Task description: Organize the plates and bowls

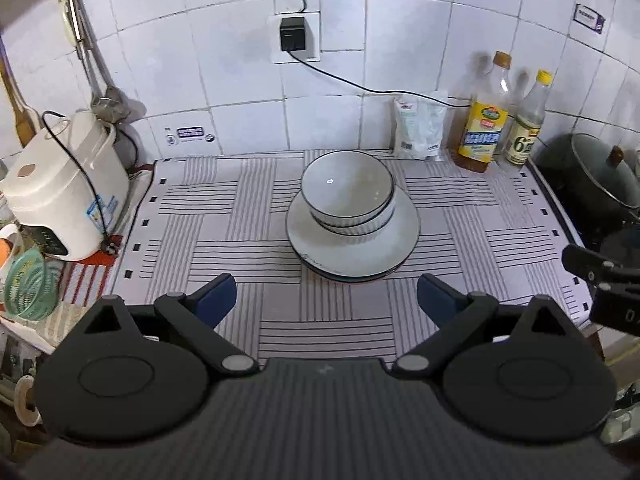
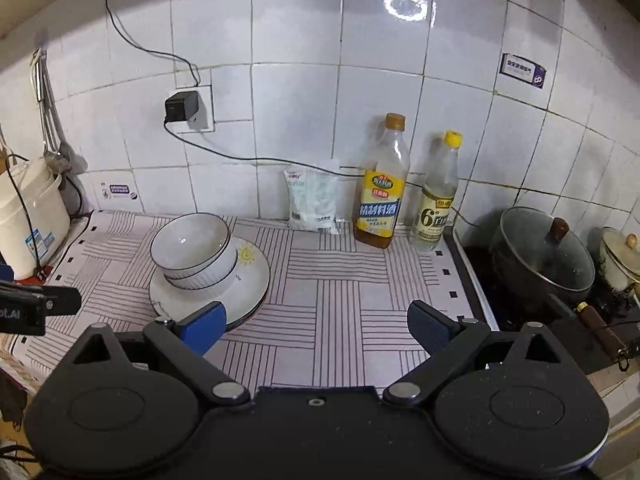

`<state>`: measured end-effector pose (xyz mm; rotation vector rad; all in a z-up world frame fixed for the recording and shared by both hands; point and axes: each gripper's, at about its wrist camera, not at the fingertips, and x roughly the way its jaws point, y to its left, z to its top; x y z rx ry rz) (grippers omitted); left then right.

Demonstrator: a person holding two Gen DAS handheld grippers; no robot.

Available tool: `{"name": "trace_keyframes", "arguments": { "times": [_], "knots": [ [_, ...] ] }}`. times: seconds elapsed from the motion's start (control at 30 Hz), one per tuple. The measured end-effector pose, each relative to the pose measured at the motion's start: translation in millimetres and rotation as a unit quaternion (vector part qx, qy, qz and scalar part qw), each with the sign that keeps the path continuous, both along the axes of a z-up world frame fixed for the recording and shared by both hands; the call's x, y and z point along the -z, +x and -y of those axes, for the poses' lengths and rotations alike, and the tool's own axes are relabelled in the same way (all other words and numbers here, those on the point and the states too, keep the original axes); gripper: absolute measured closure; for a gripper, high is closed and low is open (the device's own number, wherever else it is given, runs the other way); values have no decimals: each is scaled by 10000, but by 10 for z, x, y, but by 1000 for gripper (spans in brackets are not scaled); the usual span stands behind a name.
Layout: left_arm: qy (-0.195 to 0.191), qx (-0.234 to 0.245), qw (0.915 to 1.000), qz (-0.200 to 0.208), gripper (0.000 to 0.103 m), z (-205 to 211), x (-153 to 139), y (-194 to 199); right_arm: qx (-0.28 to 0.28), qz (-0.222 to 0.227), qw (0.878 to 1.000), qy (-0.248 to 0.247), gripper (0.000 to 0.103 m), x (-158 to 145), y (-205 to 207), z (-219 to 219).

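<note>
Two white bowls with dark rims [image 1: 347,194] are nested and sit on a stack of white plates [image 1: 360,252] in the middle of the striped mat [image 1: 248,216]. My left gripper [image 1: 326,298] is open and empty, just in front of the stack. In the right wrist view the bowls [image 2: 192,250] and plates [image 2: 248,280] lie to the left; the top plate has a yellow sun drawing. My right gripper [image 2: 316,326] is open and empty, to the right of the stack, its left finger [image 2: 204,326] close to the plate rim.
A white rice cooker [image 1: 60,188] stands at the left. A salt bag [image 1: 420,128] and two bottles [image 1: 486,116] stand against the tiled wall. A lidded pot [image 2: 544,256] sits on the stove at the right. A green basket [image 1: 28,284] lies at the left edge.
</note>
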<state>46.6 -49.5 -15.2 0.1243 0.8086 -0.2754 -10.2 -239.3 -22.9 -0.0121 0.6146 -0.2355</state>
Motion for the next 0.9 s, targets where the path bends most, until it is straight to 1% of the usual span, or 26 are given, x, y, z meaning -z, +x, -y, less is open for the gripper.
{"name": "trace_keyframes", "arguments": {
  "times": [0.1, 0.2, 0.4, 0.6, 0.83, 0.9],
  "knots": [
    [-56, -12, 10000, -14, 5, 8, 26, 2, 54, 7, 9999, -158, 4, 35, 18, 0],
    [-65, -11, 10000, 37, 5, 20, 39, -5, -6, 25, 9997, -238, 4, 50, 24, -5],
    [39, -58, 9999, 97, 5, 50, 72, 11, -126, 3, 9991, -396, 4, 85, 24, -60],
    [69, -117, 9996, 243, 5, 56, 71, -13, -51, -100, 9991, -398, 4, 110, 37, -32],
    [42, -195, 9993, 314, 5, 53, 70, -11, 69, -195, 9996, -180, 4, 136, 33, 50],
    [43, -244, 9991, 332, 5, 45, 69, -4, 75, -283, 9994, -165, 4, 159, 48, 51]
  ]
}}
